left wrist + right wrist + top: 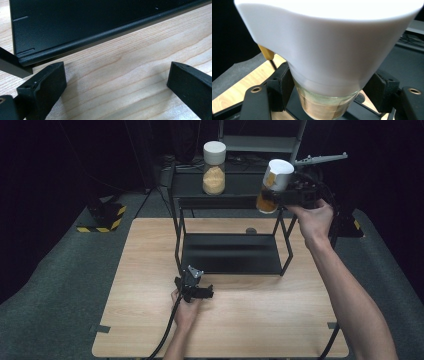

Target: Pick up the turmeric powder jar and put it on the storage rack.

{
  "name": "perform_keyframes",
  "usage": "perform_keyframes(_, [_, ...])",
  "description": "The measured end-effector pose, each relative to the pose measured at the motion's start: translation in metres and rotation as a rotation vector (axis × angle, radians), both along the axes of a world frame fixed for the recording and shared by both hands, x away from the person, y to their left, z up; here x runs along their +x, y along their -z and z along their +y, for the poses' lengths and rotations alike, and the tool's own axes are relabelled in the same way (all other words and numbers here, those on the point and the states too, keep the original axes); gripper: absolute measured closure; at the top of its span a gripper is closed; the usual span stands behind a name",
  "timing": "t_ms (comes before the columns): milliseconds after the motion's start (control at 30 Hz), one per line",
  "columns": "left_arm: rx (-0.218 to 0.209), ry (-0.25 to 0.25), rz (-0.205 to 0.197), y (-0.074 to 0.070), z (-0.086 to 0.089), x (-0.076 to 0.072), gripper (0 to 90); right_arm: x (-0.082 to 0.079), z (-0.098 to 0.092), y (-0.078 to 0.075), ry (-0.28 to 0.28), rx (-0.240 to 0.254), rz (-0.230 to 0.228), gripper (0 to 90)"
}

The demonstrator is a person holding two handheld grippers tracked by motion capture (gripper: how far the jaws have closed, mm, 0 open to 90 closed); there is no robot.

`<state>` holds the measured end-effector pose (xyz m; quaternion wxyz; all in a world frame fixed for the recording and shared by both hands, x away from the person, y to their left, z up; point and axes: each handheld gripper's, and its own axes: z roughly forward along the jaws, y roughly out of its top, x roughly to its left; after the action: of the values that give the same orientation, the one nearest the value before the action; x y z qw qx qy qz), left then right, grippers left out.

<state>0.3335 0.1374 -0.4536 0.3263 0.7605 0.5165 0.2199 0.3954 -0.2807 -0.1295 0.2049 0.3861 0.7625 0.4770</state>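
Your left gripper rests on the wooden table before the black rack, jaws spread wide. Your right gripper pinches a glass jar, white-lidded, amber contents, tilted beside the rack's top shelf, where a second jar stands upright

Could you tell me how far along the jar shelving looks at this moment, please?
Done, it seems: one white-lidded jar stands on the black rack's top shelf. In hand: the right gripper holds a second jar tilted in the air near the shelf's right end. Left: setting it down. The left gripper rests open on the table.
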Motion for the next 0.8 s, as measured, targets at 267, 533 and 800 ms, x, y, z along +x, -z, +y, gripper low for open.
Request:
perform_keyframes(267, [0.0,0.001,0.002,0.0,0.0,0.0,2.2,0.022,0.02,-0.017,0.097,-0.015,0.027,29.8])
perform_keyframes(533, [0.0,0.001,-0.001,0.0,0.0,0.0,2.2,0.041,0.047,-0.02,0.187,-0.044,0.037,29.8])
perform_keyframes(800, [0.0,0.0,-0.001,0.0,0.0,0.0,2.1,0.058,0.065,-0.016,0.257,-0.05,0.049,29.8])
